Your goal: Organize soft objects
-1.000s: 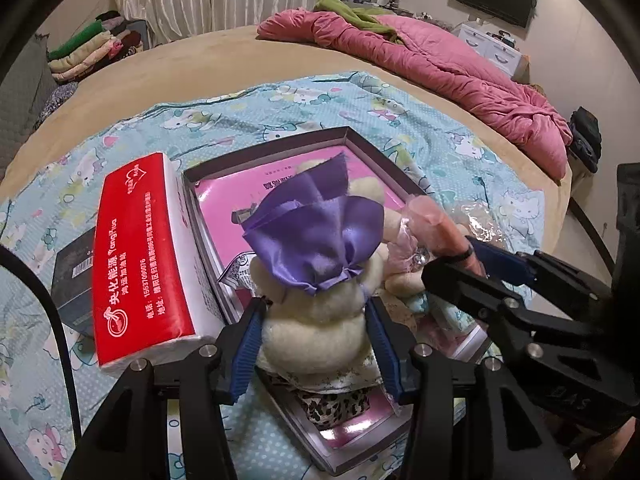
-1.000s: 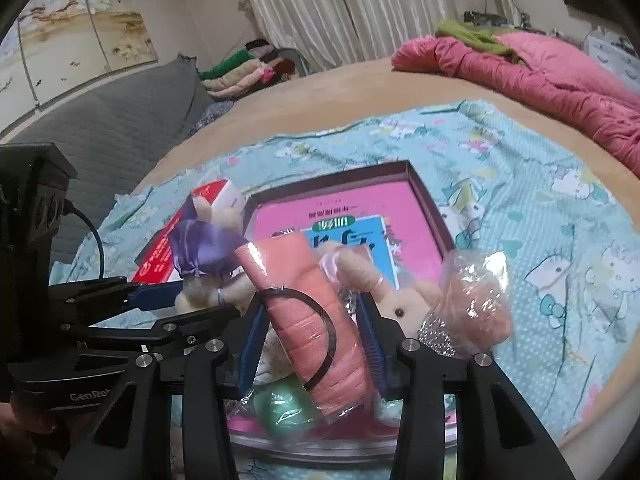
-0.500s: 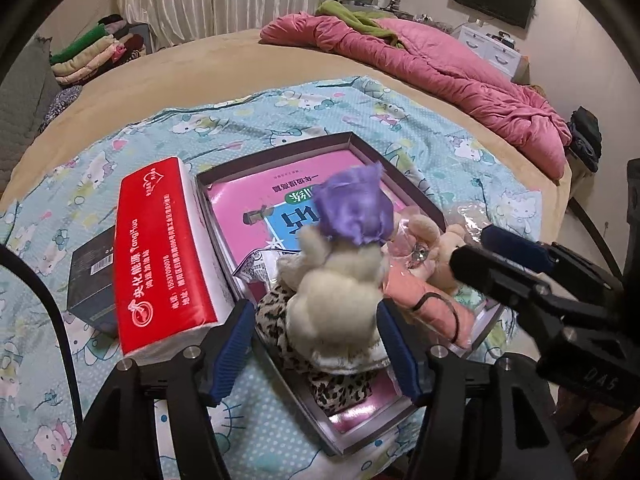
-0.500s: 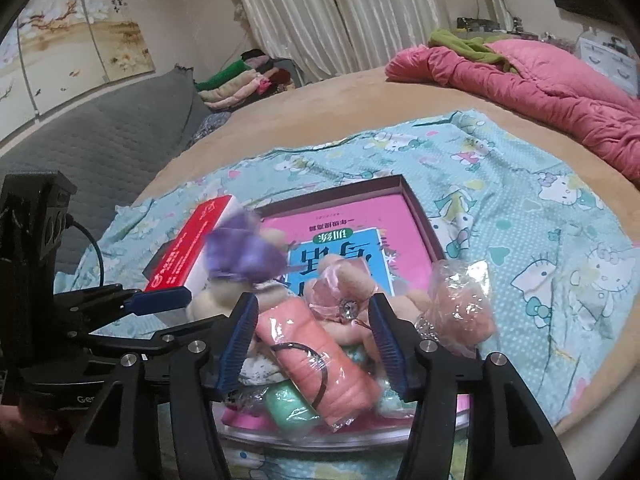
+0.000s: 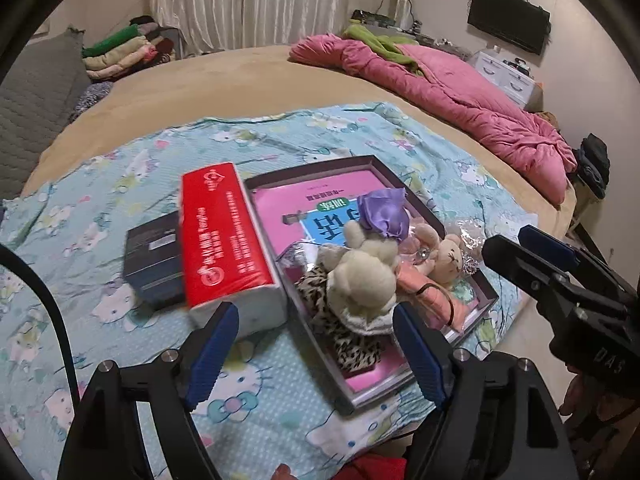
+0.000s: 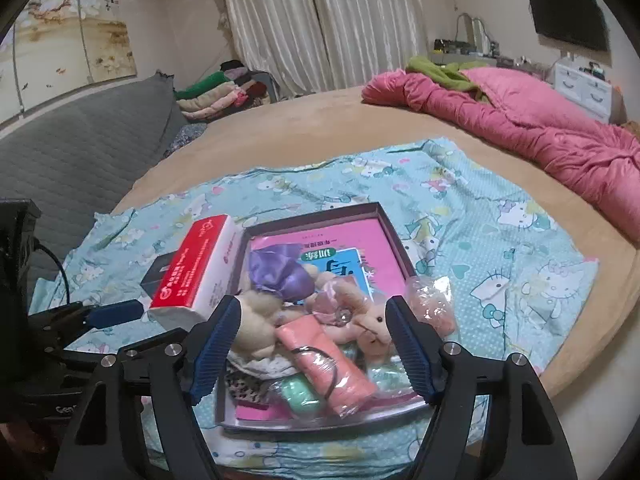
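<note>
Cream plush toy (image 5: 360, 276) and wrapped pink roll (image 6: 328, 364) lying in the shallow box (image 5: 400, 176), both light and squashy, best pinched mid-body; left gripper (image 5: 316, 356) and right gripper (image 6: 312, 344) opening, nothing held

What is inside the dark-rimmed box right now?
In the box: a cream plush toy with a purple bow, a tan bunny, a peach wrapped roll, a green packet and leopard-print fabric, all on a pink book. Anything beneath them is covered.

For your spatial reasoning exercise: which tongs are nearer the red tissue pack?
Left. The left tongs hover just beside the red tissue pack; the right tongs hang over the tray's toys.
</note>
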A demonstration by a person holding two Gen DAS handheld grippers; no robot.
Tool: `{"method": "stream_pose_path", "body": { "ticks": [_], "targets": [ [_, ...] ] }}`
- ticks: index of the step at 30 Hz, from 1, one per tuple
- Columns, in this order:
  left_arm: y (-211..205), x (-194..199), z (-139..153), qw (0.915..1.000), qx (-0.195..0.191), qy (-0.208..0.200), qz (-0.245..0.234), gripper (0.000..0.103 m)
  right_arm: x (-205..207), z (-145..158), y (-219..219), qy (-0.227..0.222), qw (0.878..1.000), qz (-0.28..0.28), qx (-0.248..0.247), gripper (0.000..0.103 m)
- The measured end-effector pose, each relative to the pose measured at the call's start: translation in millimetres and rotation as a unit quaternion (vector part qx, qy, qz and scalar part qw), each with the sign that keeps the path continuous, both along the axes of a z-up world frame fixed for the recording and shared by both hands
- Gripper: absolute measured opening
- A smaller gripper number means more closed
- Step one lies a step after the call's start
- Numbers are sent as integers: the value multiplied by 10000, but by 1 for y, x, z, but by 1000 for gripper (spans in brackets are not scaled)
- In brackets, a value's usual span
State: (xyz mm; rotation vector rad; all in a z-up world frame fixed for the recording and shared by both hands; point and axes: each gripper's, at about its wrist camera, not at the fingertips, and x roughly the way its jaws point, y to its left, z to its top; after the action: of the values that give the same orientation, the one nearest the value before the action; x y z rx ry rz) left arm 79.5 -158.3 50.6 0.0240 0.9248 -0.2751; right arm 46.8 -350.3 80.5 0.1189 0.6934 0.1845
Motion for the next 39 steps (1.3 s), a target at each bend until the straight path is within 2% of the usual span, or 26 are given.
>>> {"method": "stream_pose_path", "body": {
  "ticks": [4, 8, 13, 19, 26, 39],
  "targets": [
    [10, -14, 8, 9997, 79, -66, 233, 81, -13, 6, 9, -44, 9997, -170, -157, 79],
    [19, -28, 11, 9991, 126, -22, 393, 82, -23, 8, 14, 103, 9990, -362, -260, 79],
    [23, -45, 12, 9990, 149, 67, 405, 82, -41, 8, 23, 195, 9973, -524, -482, 80],
    [29, -62, 17, 9992, 76, 93, 381, 82, -62, 11, 33, 459, 9955, -680, -464, 80],
    [31, -74, 24, 9991, 117, 13, 404, 82, -94, 13, 48, 422, 9955, -445, -723, 84],
    [31, -78, 23, 9988, 233, 51, 435, 82, -93, 11, 47, 433, 9961, -428, -637, 84]
  ]
}}
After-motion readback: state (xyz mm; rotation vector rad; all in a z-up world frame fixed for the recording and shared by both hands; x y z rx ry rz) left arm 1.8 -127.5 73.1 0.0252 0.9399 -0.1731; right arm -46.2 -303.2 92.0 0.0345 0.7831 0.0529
